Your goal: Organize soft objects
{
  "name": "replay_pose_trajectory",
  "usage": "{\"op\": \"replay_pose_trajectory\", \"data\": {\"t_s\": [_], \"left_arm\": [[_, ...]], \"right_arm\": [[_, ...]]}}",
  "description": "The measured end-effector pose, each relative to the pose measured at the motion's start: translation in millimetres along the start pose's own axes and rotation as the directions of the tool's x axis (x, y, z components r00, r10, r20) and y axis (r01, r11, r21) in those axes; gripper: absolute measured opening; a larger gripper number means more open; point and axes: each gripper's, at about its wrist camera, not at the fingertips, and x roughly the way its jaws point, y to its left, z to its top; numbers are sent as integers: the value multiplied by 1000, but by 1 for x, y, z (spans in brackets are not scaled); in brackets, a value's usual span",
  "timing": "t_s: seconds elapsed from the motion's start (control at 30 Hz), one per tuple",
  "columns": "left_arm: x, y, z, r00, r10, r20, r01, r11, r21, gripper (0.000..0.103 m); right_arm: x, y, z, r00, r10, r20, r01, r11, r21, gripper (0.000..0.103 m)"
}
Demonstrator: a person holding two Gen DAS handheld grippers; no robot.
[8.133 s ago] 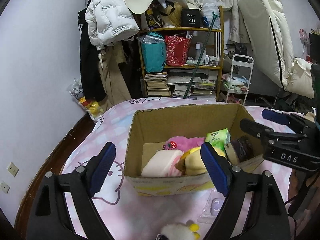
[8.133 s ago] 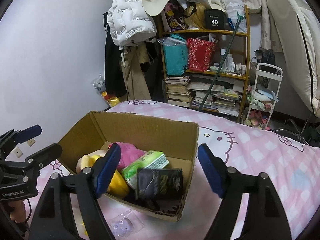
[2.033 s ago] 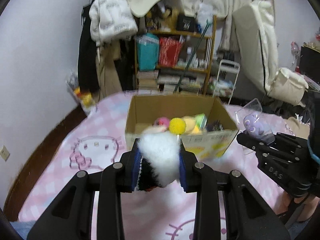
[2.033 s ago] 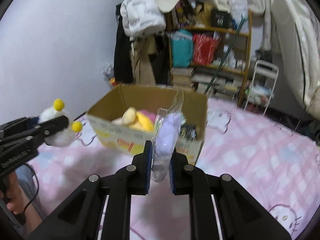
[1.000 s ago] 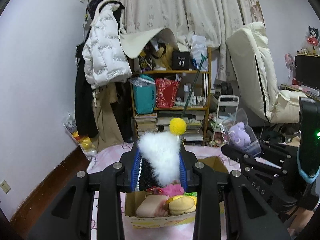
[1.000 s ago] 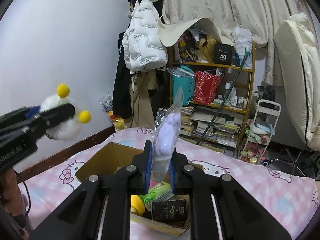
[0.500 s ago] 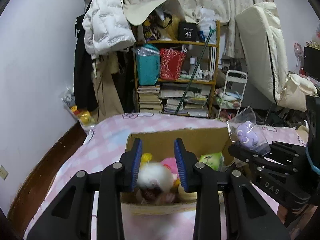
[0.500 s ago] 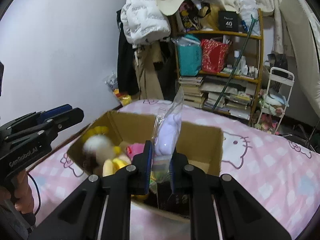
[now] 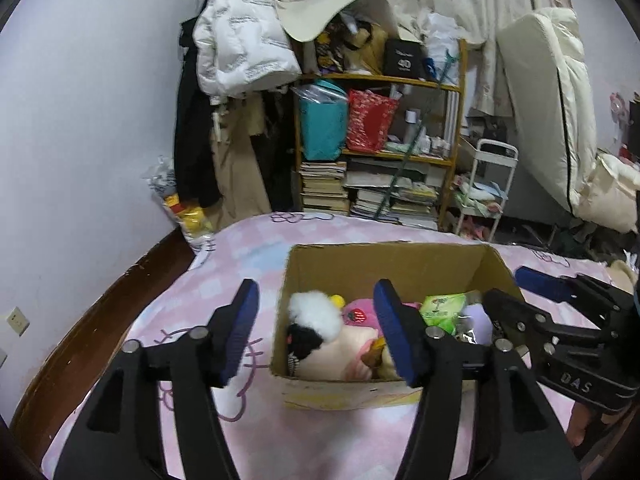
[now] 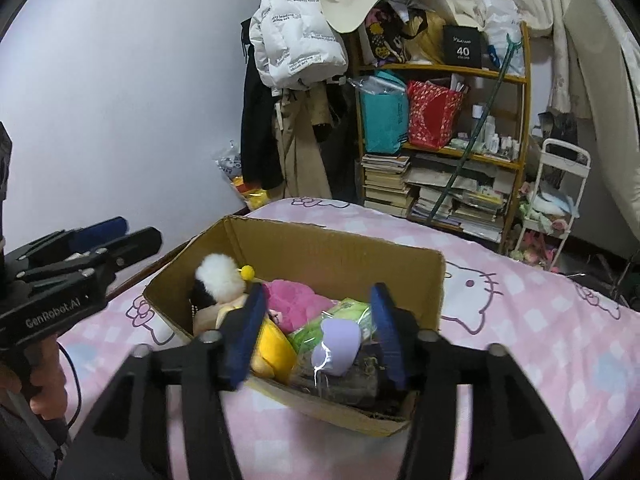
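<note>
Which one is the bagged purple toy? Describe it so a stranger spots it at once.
Find the cardboard box on the pink bed. At its near right corner, beside the green tissue pack, lies the purple toy. It alone is pale lilac and sealed in a shiny clear bag.

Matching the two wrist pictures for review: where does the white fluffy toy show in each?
Left wrist: white fluffy toy at the cardboard box's left end, centre frame.
Right wrist: same toy in the box's far-left corner, left of centre.
Shared landmark: the red bag on the shelf.

Cluttered wooden shelf [image 9: 380,152] stands against curtains [image 9: 440,12], lilac wall [image 9: 80,120] beside it.
</note>
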Motion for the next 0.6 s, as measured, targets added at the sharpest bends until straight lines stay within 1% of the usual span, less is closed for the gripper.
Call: {"op": "replay_pose_trajectory", "data": {"t_s": [0.03,0.1,0.17,0.23,0.37,0.4,0.5,0.53,0.6], "left_arm": [[-3,2,0,1000,4,4,-4,1000,0,69],[-11,5,1,1000,21,16,-21,1000,8,69],[-18,6,3,999,30,19,-30,999,18,73],[-25,8,2,999,36,25,-37,999,20,78],[-47,10,0,998,43,47,-44,999,24,84],[-53,10,-1,998,45,53,-46,999,28,87],[-69,8,-3,996,36,77,-40,998,49,95],[-74,7,-5,995,44,89,-48,998,51,97],[-87,7,-8,993,50,107,-56,997,52,99]], "right_arm": [[-4,1,1,1000,-12,9,12,1000,-3,71],[-11,3,1,1000,-23,17,23,1000,-10,73],[-16,5,2,999,-28,19,29,999,-17,78],[-24,6,2,999,-33,31,34,999,-19,89],[-40,9,4,998,-39,56,40,999,-16,96],[-44,9,5,997,-42,62,43,999,-15,102],[-59,12,6,994,-58,96,60,998,-20,103],[-62,12,6,993,-60,100,62,998,-21,103],[-69,14,7,992,-64,106,66,998,-22,103]]}}
